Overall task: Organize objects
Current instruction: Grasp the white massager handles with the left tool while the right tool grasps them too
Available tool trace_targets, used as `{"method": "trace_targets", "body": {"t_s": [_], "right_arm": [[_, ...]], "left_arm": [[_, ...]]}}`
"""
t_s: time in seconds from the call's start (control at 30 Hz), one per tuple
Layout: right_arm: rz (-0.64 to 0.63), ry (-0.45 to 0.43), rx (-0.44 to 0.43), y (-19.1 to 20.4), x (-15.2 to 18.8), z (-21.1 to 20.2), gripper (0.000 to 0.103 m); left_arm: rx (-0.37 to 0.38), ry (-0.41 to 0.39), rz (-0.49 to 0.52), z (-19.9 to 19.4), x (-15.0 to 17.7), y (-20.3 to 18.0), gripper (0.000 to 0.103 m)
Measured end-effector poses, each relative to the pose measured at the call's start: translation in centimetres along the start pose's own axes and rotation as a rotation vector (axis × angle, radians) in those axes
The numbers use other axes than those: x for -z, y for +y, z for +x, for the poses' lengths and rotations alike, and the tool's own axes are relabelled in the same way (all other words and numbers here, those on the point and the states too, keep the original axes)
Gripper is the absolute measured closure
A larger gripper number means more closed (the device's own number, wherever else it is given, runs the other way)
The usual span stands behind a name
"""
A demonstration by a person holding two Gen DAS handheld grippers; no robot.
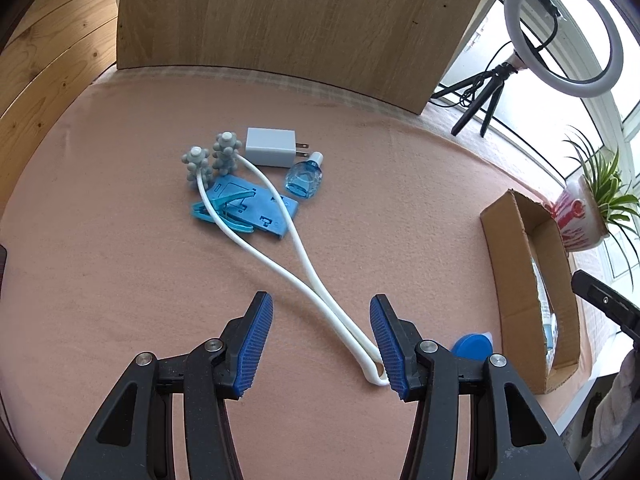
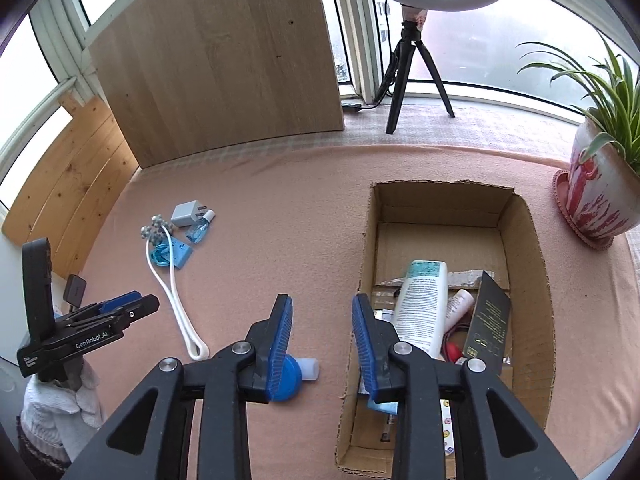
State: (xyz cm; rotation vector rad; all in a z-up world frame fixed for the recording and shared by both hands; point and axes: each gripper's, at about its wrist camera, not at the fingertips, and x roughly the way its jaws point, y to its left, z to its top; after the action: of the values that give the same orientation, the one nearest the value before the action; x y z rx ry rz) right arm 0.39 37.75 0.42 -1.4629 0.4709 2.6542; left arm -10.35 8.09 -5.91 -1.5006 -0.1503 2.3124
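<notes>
A white two-armed massager with grey knobby balls lies on the pink cloth. Its looped end rests against the inner side of my left gripper's right finger. My left gripper is open and its pads touch nothing. At the massager's far end sit a white charger, a small blue bottle, a blue flat stand and a teal clip. My right gripper is open and empty, beside the cardboard box. A blue round-capped item lies behind its left finger.
The box holds a white bottle, a small tube, a black carton and other bits. A wooden board stands at the back, a ring-light tripod beside it, and a potted plant at the right.
</notes>
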Motion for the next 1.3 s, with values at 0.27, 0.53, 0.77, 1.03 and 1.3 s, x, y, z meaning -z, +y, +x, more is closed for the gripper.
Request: {"method": "trace_targets", "body": {"t_s": [0.27, 0.53, 0.77, 1.03, 1.3], "right_arm": [[-0.095, 0.117, -0.139, 7.5, 0.8, 5.8, 0.067], [-0.145, 0.219, -0.177, 12.0, 2.4, 11.0, 0.067], [-0.222, 0.265, -0.159, 14.1, 4.2, 12.6, 0.076], [-0.231, 0.302, -0.203, 14.2, 5.9, 11.9, 0.095], [-0.238, 0.346, -0.258, 13.6, 9.7, 9.9, 0.098]], "left_arm": [[-0.028, 0.006, -0.129, 1.8, -2.9, 5.3, 0.049], [-0.039, 0.047, -0.154, 4.8, -4.2, 6.1, 0.05], [-0.055, 0.059, -0.118, 6.0, -3.8, 5.6, 0.07], [-0.042, 0.051, -0.079, 5.5, -2.2, 5.2, 0.081], [0.027, 0.074, -0.027, 4.4, 1.6, 3.0, 0.084]]}}
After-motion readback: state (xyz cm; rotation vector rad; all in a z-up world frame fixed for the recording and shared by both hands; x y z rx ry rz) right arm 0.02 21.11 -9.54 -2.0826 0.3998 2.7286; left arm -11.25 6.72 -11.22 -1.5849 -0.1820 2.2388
